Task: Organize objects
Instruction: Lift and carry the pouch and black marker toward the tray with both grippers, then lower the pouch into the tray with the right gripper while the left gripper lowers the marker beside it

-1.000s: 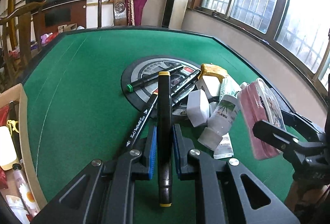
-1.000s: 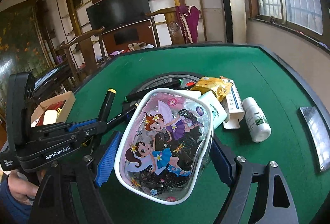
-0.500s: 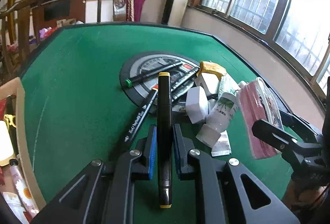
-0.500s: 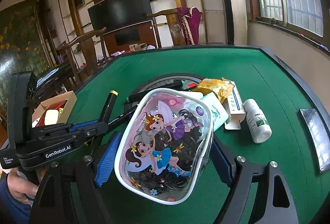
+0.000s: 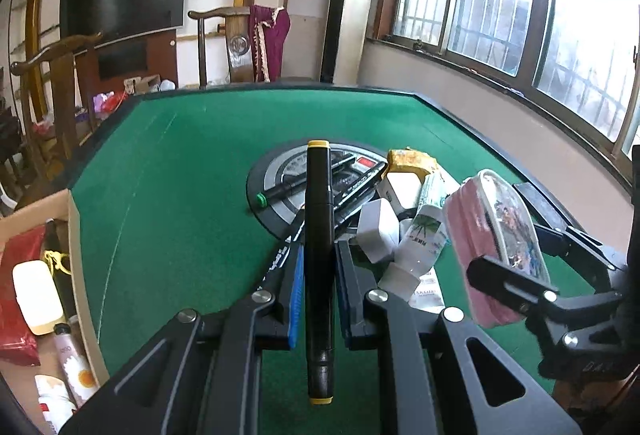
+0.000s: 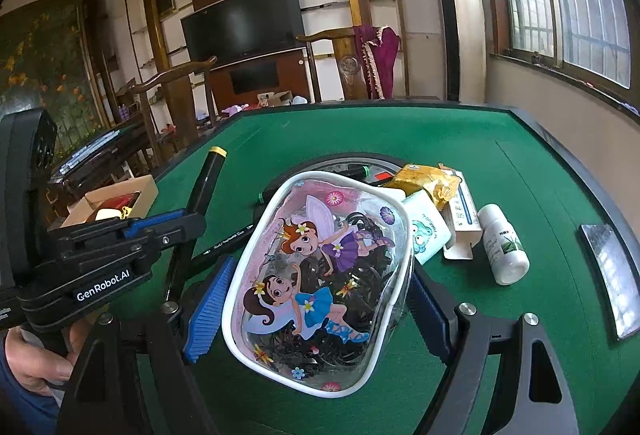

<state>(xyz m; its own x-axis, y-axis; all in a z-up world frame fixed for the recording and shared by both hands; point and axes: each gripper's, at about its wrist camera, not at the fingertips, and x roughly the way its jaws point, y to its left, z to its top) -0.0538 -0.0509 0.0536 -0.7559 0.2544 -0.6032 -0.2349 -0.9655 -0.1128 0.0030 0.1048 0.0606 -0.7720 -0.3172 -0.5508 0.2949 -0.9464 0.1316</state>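
The left gripper (image 5: 318, 287) is clamped on a black marker (image 5: 319, 235), which runs lengthwise between the pads with its yellow-capped tip well past the fingertips; judging by the lift off the felt, it is likely bound for the pouch (image 6: 320, 283). The right gripper (image 6: 316, 299) grips that cartoon pouch across its width, fingers wide apart yet pressing its sides, holding it tilted face-up just right of the marker. Both grippers point downward over the table (image 5: 180, 195); more pens (image 5: 288, 189) lie beyond the left fingertips.
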